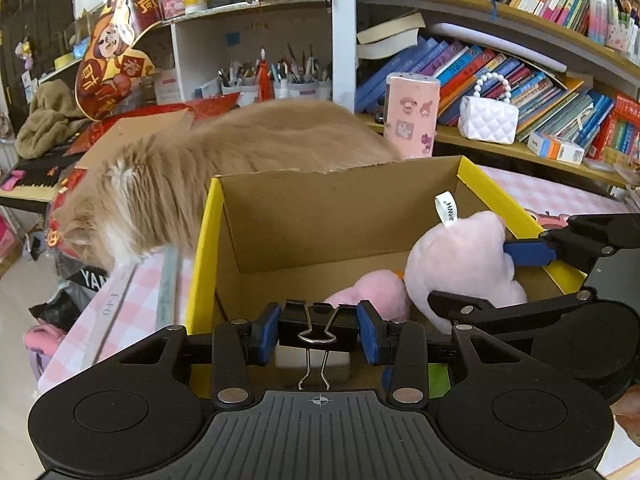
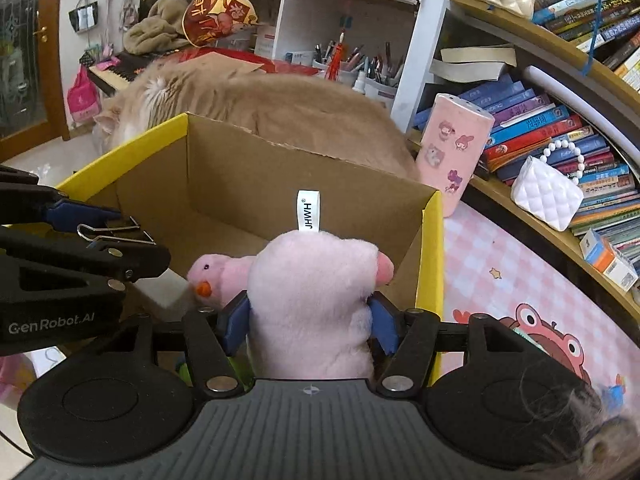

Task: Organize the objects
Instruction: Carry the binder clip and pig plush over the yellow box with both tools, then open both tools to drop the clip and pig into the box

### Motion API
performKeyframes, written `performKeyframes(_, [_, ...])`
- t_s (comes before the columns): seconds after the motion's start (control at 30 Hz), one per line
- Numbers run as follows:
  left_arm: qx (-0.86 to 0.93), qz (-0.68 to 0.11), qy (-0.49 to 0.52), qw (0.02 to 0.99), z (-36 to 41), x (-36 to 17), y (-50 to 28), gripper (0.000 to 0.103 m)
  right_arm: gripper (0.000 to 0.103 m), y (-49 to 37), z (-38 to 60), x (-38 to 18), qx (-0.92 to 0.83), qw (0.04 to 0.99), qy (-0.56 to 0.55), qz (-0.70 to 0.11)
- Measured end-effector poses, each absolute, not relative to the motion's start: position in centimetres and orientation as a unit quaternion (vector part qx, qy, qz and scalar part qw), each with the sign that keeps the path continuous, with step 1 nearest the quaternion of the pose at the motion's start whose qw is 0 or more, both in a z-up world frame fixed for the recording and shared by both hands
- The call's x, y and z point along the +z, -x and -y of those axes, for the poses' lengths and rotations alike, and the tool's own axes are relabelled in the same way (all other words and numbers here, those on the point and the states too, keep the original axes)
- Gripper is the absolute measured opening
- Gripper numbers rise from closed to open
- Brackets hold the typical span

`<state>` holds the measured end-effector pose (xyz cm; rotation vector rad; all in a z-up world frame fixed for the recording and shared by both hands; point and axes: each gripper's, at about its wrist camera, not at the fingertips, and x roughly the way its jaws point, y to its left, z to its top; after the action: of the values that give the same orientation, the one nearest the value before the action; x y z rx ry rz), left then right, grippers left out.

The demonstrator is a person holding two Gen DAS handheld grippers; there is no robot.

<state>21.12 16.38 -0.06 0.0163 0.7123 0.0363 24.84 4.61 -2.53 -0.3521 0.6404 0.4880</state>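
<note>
An open cardboard box with yellow edges (image 1: 320, 216) (image 2: 280, 184) stands on the pink checked table. My left gripper (image 1: 318, 330) is shut on a black binder clip (image 1: 318, 322) over the box's near rim; the clip also shows in the right wrist view (image 2: 116, 232). My right gripper (image 2: 310, 320) is shut on a pink plush toy (image 2: 308, 304) with a white tag, held inside the box at its right side; it shows in the left wrist view too (image 1: 460, 260). Its pink head with an orange beak (image 2: 212, 272) points left.
A tan cat (image 1: 224, 160) (image 2: 256, 104) lies right behind the box. A pink stickered container (image 1: 410, 116) (image 2: 452, 156) stands at the box's far right corner. Bookshelves with a white quilted bag (image 1: 488, 118) (image 2: 546, 194) line the right. Pen cups (image 1: 280, 80) stand at the back.
</note>
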Motion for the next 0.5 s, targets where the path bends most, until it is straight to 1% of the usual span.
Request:
performKeyframes(0.1, [0.020, -0.350, -0.006, 0.936, -16.5, 0.0, -21.4, 0.040, 0.059, -24.9, -4.6, -2.5, 0.237, 0.905, 0.171, -0.310])
performKeyframes(0.17, [0.023, -0.345, -0.002, 0.938, -16.6, 0.2, -21.2, 0.040, 0.062, -24.9, -4.6, -2.5, 0.236, 0.905, 0.169, -0.312])
performKeyframes(0.2, [0.021, -0.342, 0.001, 0.939, -16.6, 0.5, -21.1, 0.045, 0.066, -24.8, -4.6, -2.4, 0.237, 0.905, 0.167, -0.312])
performKeyframes(0.23, [0.019, -0.340, 0.005, 0.940, -16.7, 0.8, -20.9, 0.054, 0.067, -24.7, -4.6, -2.3, 0.238, 0.905, 0.164, -0.310])
performKeyframes(0.33, [0.019, -0.318, 0.008, 0.948, -16.6, 1.8, -19.7, 0.064, 0.068, -23.9, -4.2, -1.6, 0.243, 0.909, 0.151, -0.302])
performKeyframes(0.37, [0.021, -0.310, 0.006, 0.951, -16.6, 2.3, -19.1, 0.064, 0.070, -23.5, -4.1, -1.3, 0.242, 0.912, 0.149, -0.294])
performKeyframes(0.5, [0.022, -0.286, 0.009, 0.958, -16.6, 4.0, -17.0, 0.064, 0.070, -21.7, -3.4, 0.3, 0.235, 0.924, 0.132, -0.272])
